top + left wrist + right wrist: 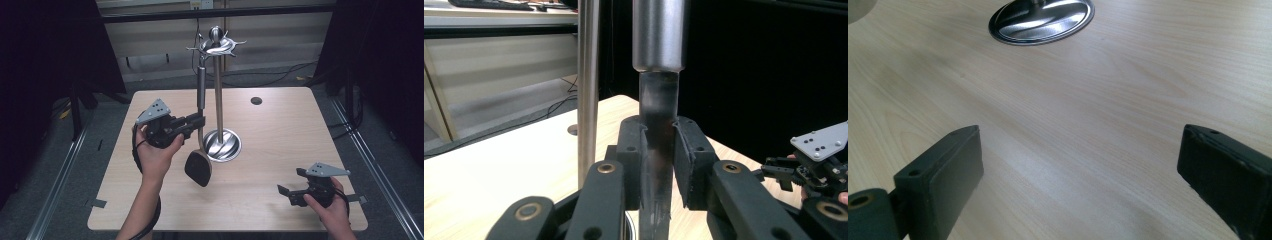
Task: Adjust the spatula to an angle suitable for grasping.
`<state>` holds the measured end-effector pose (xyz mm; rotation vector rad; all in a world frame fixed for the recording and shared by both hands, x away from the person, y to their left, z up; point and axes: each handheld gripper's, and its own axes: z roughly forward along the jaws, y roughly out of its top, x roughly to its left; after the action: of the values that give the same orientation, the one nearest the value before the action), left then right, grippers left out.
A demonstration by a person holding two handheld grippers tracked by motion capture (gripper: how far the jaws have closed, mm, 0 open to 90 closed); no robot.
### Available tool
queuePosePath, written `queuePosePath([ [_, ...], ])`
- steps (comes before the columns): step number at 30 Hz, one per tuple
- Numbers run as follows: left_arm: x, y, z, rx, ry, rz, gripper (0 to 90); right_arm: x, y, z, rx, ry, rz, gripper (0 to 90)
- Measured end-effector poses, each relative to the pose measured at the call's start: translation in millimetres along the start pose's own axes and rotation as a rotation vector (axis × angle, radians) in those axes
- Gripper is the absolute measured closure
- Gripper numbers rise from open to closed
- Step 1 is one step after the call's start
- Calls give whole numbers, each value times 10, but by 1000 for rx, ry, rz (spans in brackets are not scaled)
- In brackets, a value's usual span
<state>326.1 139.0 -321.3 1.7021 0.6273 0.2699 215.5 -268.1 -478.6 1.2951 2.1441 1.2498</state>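
a: high view first. the left gripper (196, 121) has its jaws clenched on the flat metal neck of a spatula (199, 150), just under its steel handle. the spatula stands nearly upright beside the pole of the utensil stand (218, 95), its black blade hanging just above the surface (280, 150).

b: is it on a hook?

a: hard to tell. the handle's top runs up to the ring of hooks at the head of the stand, but the prongs are small and overlap there. the right gripper (286, 192) rests low near the front right corner, jaws released, nothing in them.

b: left gripper view?

a: the pads (631, 165) press both edges of the spatula (657, 150) neck, the handle collar right above them, the stand pole (588, 90) just to the left. the handle's top and the blade are cut off, so the hook can't be checked from here. the right gripper (774, 172) sits farther off.

b: right gripper view?

a: jaws wide apart over bare surface (1098, 125), the stand base (1042, 17) ahead, its pole cut off.

b: advice for the step?

a: i'd judge it's a hang or an unhook. keep the grip firm, the neck vertical and clear of the pole, move slowly, and don't tug sideways, or the light stand may tip.
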Motion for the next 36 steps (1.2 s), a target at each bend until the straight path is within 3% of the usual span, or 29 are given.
queuePosePath([
  [14, 12, -19, 55, 8, 20, 7, 754, 8, 3, 3, 2, 0, -1, 41],
  [31, 4, -83, 138, -26, 38, -5, 753, 13, -1, 11, 5, 5, -7, 41],
  [36, 12, -92, 157, -28, 39, 11, 753, 13, -2, 13, 5, 5, -6, 41],
])
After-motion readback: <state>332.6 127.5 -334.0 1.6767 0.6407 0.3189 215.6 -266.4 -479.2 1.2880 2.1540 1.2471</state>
